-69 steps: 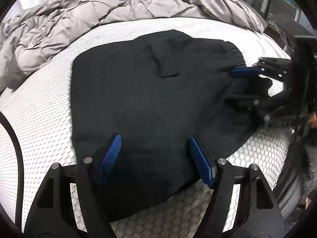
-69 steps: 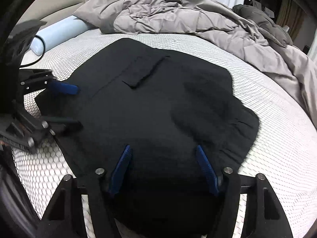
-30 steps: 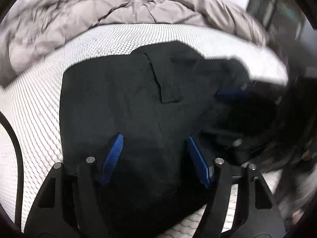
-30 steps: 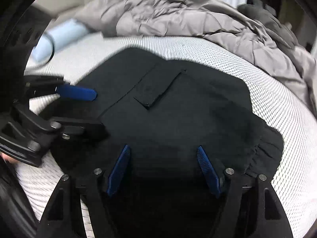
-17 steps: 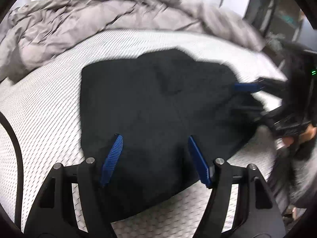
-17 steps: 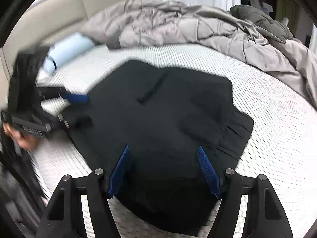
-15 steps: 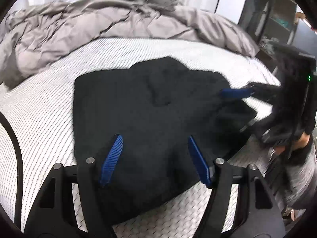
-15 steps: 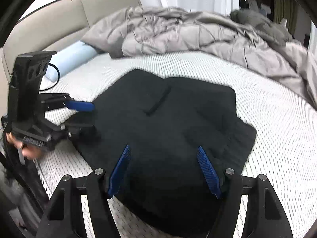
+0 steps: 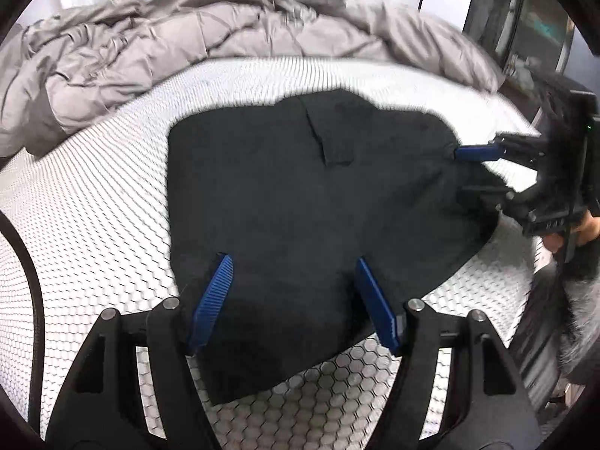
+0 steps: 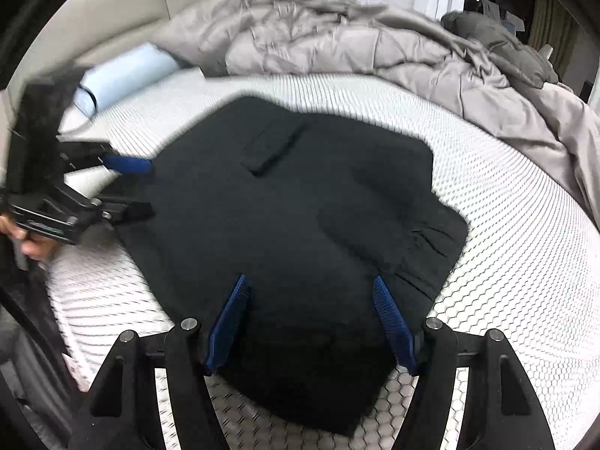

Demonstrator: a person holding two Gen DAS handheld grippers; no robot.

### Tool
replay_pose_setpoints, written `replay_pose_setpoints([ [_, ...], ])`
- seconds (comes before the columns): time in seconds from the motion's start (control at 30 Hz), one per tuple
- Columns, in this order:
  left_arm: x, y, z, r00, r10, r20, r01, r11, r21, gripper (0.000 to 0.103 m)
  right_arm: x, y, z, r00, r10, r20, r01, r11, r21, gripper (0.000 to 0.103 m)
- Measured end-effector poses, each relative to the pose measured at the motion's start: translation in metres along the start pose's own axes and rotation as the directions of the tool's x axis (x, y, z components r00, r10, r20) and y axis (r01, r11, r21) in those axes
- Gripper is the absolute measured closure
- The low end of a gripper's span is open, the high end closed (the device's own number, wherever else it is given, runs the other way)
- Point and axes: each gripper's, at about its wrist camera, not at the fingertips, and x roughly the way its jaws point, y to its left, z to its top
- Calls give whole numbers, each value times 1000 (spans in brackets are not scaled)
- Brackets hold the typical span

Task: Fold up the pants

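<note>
Both of our tools hang with jaws spread and nothing gripped: the left tool point(image 9: 292, 300) and the right tool point(image 10: 313, 322) sit above the near edge of the folded black pants point(image 9: 300, 206), which lie flat on the bed's white mattress point(image 9: 93, 225). We see bare mattress around the pants, with the grey duvet point(image 10: 337, 37) bunched along the far side.

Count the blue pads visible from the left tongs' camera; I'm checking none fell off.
3: two on the left tongs, low in view; one on the right tongs, its second pad hidden.
</note>
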Motion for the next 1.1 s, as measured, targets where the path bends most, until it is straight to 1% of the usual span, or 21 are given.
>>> replay_pose_setpoints([
  [0.07,-13,13,3,999,-9,45,11,999,-47,37,-15,-15,1,997,53,63,-58,995,78,33],
  [0.1,-16,23,6,998,11,67,-4,995,-99,37,-17,-26,2,994,61,87,-72,989,128,33],
  [0.17,-17,40,7,996,33,87,-16,982,-187,36,-17,-49,1,993,37,114,-62,971,229,33],
  [0.23,-10,52,7,998,38,55,-23,968,-251,36,-12,-73,-3,994,18,109,-54,939,339,33],
  [0.3,3,61,5,999,43,-2,-41,955,-293,36,-3,-88,-9,996,28,89,-62,908,415,33],
  [0.37,17,64,4,999,33,-37,-43,950,-310,36,12,-98,-13,990,112,82,-138,868,476,33],
  [0.4,26,64,3,998,30,-62,-48,948,-314,36,17,-97,-13,987,143,78,-163,859,486,43],
  [0.43,31,64,2,996,30,-83,-55,948,-314,38,23,-95,-13,983,169,74,-183,856,483,63],
  [0.47,31,62,2,995,36,-91,-62,951,-304,39,30,-92,-9,985,159,65,-171,866,470,66],
  [0.5,30,59,0,995,38,-91,-63,955,-290,40,32,-95,-3,989,125,76,-146,878,455,71],
  [0.53,27,56,0,994,30,-103,-57,961,-270,40,33,-95,2,990,112,87,-140,882,450,72],
  [0.6,20,47,-2,993,4,-114,-31,971,-237,40,41,-97,12,994,79,70,-102,892,441,72],
  [0.63,17,43,-3,994,13,-110,-36,975,-217,40,46,-98,16,998,49,45,-63,903,425,70],
  [0.67,14,41,-2,995,31,-95,-50,978,-203,40,47,-98,19,999,33,37,-46,907,419,69],
  [0.73,7,39,1,996,72,-59,-83,977,-196,40,42,-97,20,1000,6,27,-17,909,415,57],
  [0.8,-3,36,6,993,117,-4,-116,976,-184,40,21,-92,18,997,-47,57,21,918,396,56],
  [0.9,-14,24,16,992,104,75,-95,989,-116,40,-19,-69,16,981,-128,147,77,948,310,56],
  [0.93,-12,17,19,992,90,86,-83,993,-87,38,-25,-61,17,979,-121,165,70,955,289,56],
  [1.0,1,-1,26,996,57,63,-56,998,-15,37,-24,-40,23,984,-38,173,-1,975,224,56],
  [1.07,20,-21,30,999,37,21,-38,997,67,37,-10,-19,28,990,11,141,-34,987,156,56],
  [1.1,33,-30,29,999,34,-16,-32,992,119,37,10,-4,34,995,26,96,-35,995,94,56],
])
